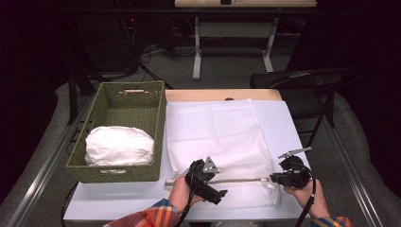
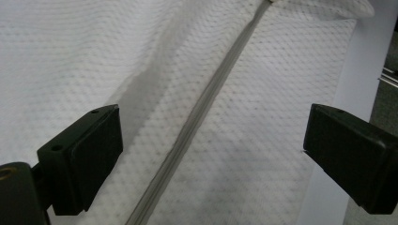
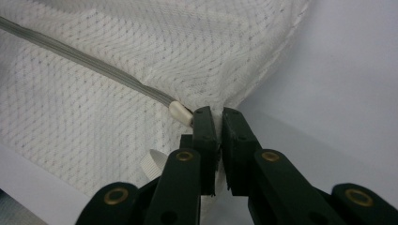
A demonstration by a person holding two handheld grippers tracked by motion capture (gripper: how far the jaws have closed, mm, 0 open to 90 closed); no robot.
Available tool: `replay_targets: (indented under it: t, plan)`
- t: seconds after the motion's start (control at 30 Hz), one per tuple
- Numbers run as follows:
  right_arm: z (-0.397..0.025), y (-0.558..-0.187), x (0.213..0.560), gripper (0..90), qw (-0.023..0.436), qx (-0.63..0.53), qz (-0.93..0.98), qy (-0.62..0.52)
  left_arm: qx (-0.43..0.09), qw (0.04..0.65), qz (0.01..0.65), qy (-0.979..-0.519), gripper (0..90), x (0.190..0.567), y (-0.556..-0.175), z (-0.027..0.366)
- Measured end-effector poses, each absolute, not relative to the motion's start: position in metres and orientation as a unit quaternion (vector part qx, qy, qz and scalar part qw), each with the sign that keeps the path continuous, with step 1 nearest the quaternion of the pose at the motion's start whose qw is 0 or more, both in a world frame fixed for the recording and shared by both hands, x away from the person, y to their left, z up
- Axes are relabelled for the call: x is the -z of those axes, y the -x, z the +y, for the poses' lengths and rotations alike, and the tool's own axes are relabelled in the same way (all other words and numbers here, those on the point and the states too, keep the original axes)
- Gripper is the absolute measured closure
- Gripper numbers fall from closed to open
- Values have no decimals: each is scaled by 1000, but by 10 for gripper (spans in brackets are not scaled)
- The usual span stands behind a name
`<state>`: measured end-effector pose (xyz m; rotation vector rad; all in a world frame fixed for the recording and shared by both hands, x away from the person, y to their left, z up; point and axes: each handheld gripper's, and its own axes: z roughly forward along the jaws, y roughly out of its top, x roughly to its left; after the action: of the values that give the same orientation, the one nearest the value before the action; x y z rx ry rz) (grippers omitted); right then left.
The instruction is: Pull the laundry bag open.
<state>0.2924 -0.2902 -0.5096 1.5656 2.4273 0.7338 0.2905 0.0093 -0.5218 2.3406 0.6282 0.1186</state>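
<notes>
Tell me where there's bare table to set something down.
Bare patches: the strip in front of the basket, left of the left gripper, and the strip right of the mesh bag by the table edge. The bag and both grippers crowd the near middle.

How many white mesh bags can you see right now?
2. One mesh bag lies flat on the table, with the right gripper pinching its edge. A second, bundled bag sits in the green basket; more could be hidden beneath it.

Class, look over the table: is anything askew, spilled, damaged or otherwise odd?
Nothing stands out. The mesh laundry bag lies flat, its zipper straight; the right tongs pinch its corner, and the white bundle sits inside the basket.
</notes>
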Motion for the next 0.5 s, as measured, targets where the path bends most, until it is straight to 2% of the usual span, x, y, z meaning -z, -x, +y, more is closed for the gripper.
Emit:
replay_targets:
  t: [0.1, 0.3, 0.5]
  plan:
    - [-290, -291, 508, 848, 87, -246, 813, -520, -34, 366, 232, -901, 43, 523, -290, 2]
    - [-288, -287, 504, 846, 93, -245, 817, -513, -36, 362, 207, -908, 19, 524, -288, -14]
    - [-289, -285, 500, 845, 94, -258, 816, -509, -4, 358, 186, -915, 0, 525, -289, -33]
